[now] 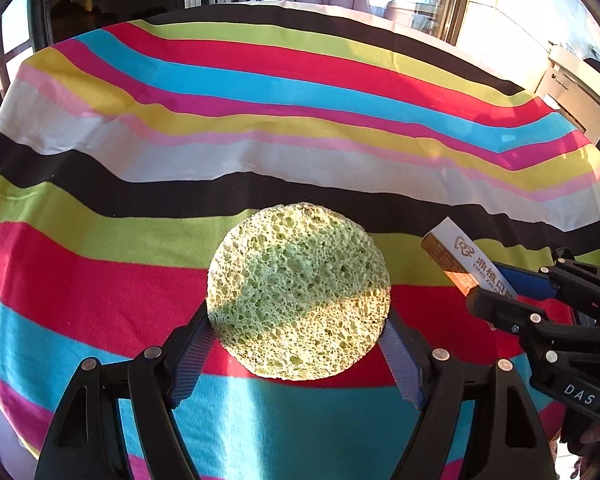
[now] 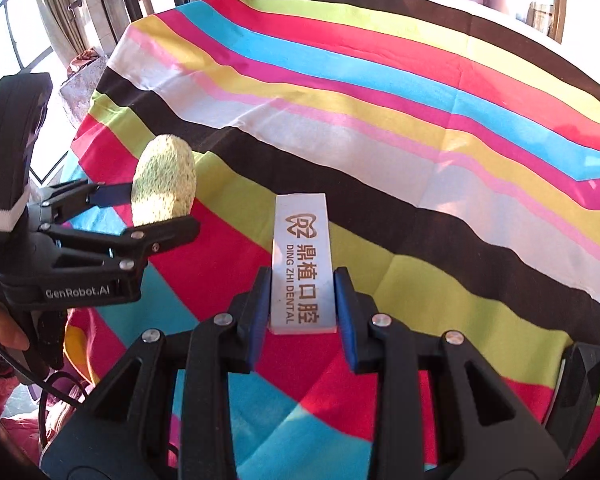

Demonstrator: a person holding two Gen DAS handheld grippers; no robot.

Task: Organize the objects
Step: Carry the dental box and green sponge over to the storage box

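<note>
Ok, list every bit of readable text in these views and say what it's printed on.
"鼎植口腔" and "DING ZHI DENTAL", with a tooth logo: on the box held in the right tongs.
"GenRobot.AI": on the left tongs, seen from the right wrist.
"DAS": on the right tongs' body, seen from the left wrist.
White appliance, far right: label too small to read.

Box's (image 1: 466, 258) rear behind right claw (image 1: 496, 300)

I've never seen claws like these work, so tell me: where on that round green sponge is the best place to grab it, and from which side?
Across its thin rim, one pad on each opposite edge, coming in edge-on. The sponge is a flat soft disc, and the left claw holds it just so, lifted above the striped cloth.
</note>
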